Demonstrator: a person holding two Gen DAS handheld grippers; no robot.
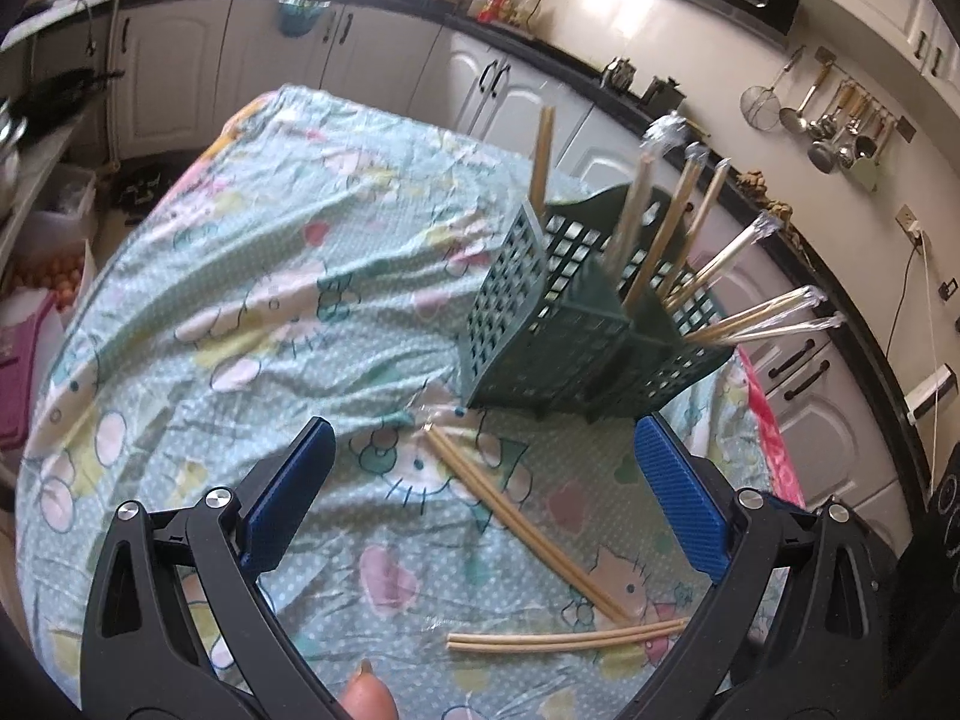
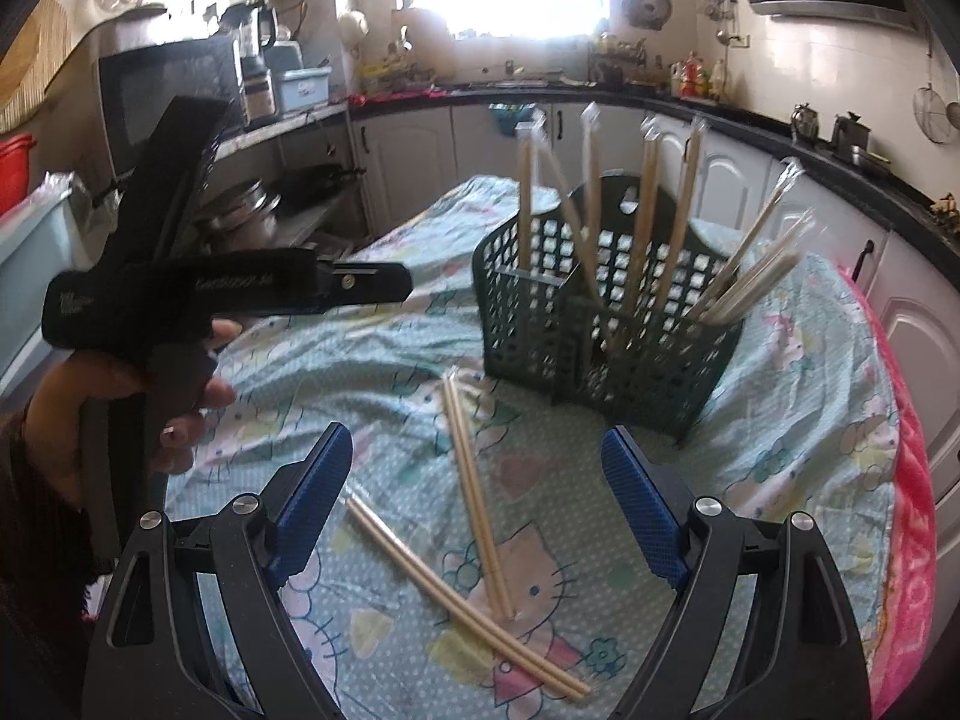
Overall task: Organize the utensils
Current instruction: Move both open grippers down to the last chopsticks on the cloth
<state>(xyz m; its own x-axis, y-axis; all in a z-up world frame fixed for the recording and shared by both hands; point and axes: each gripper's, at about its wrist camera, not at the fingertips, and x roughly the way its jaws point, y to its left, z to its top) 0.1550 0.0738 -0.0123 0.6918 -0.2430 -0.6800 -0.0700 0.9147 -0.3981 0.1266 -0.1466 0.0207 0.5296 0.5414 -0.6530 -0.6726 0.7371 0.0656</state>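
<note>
Lining up my right gripper [image 2: 477,498], jaws wide and empty, over the wrapped chopstick pair [image 2: 477,489] on the tablecloth [image 2: 372,348] before the green basket [image 2: 606,354]; left gripper [image 1: 480,498] likewise empty. I'd straddle the pair squarely mid-length.

Both grippers have black frames, silver screws and blue ribbed fingers [image 2: 645,510]; dark knit sleeve [image 2: 36,528].
</note>
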